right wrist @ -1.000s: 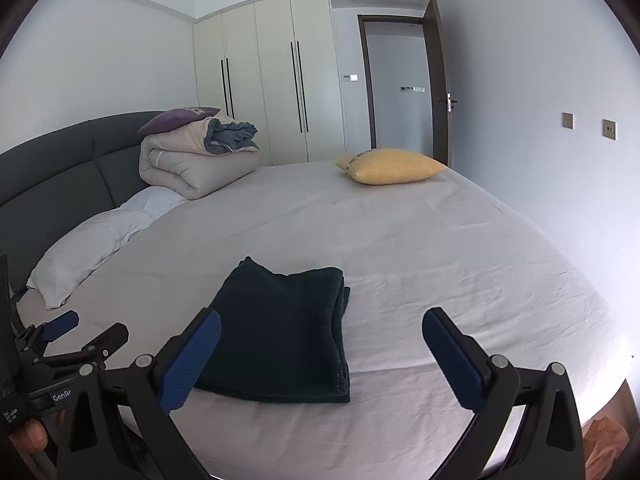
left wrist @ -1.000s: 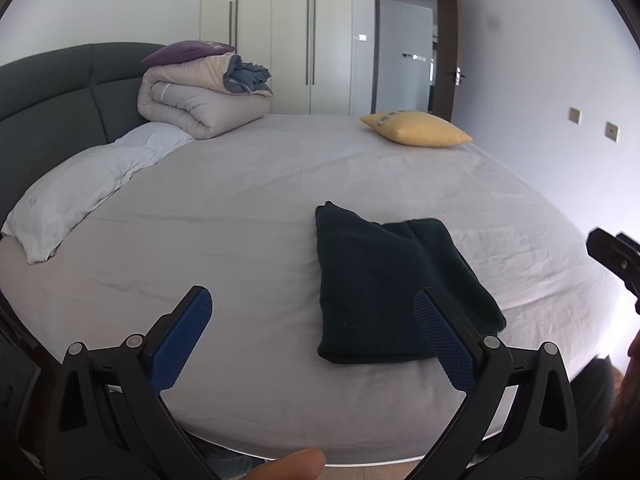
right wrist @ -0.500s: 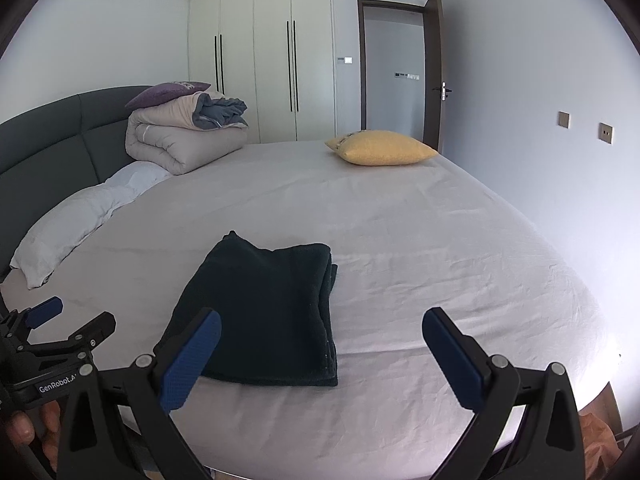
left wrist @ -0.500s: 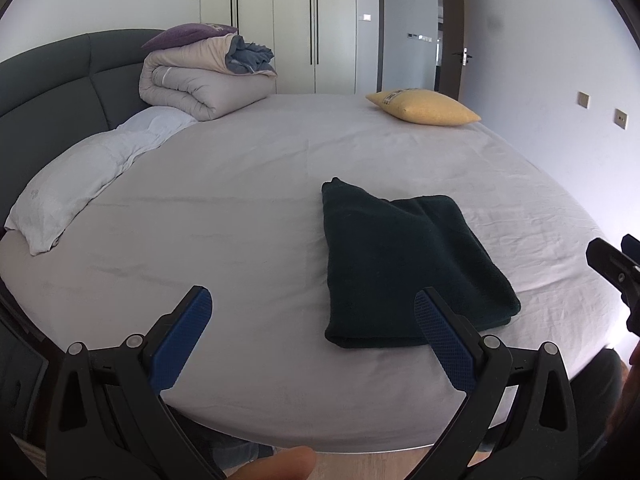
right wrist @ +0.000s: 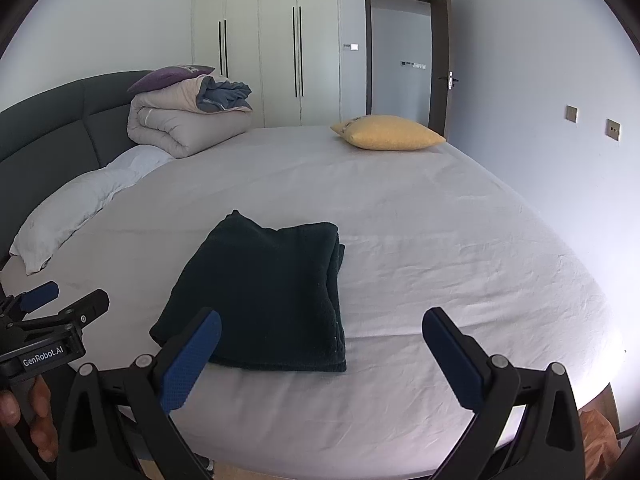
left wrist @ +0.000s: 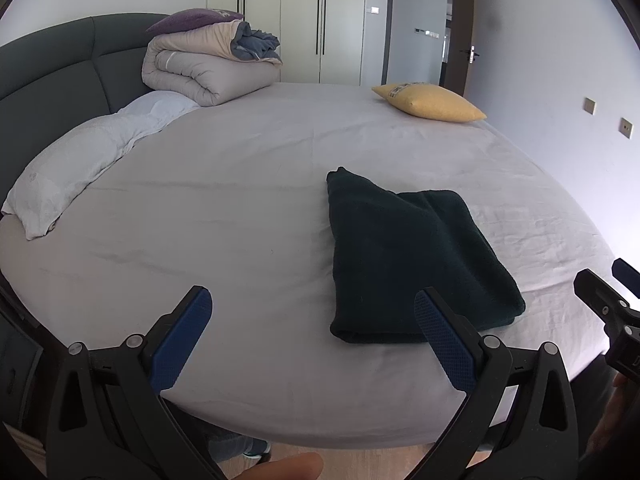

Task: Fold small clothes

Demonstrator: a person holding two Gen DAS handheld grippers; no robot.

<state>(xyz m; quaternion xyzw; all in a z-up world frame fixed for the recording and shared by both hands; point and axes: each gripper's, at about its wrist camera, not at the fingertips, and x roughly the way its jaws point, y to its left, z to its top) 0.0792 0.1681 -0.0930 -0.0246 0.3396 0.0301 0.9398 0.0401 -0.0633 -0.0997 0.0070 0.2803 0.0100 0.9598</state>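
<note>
Dark green folded garment [left wrist: 416, 256] flat on bed [left wrist: 240, 208]; left gripper [left wrist: 312, 332], right gripper [right wrist: 320, 348] fingers spread, empty.

yellow cushion [right wrist: 390, 133] | rolled duvet [right wrist: 184, 118] | white pillow [left wrist: 84, 160] | wardrobe [right wrist: 280, 48]

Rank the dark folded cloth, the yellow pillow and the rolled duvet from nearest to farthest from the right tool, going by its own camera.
1. Dark folded cloth, just ahead, left of centre.
2. Yellow pillow, far side of the bed, and rolled duvet, far left by the headboard: too close to call.
</note>
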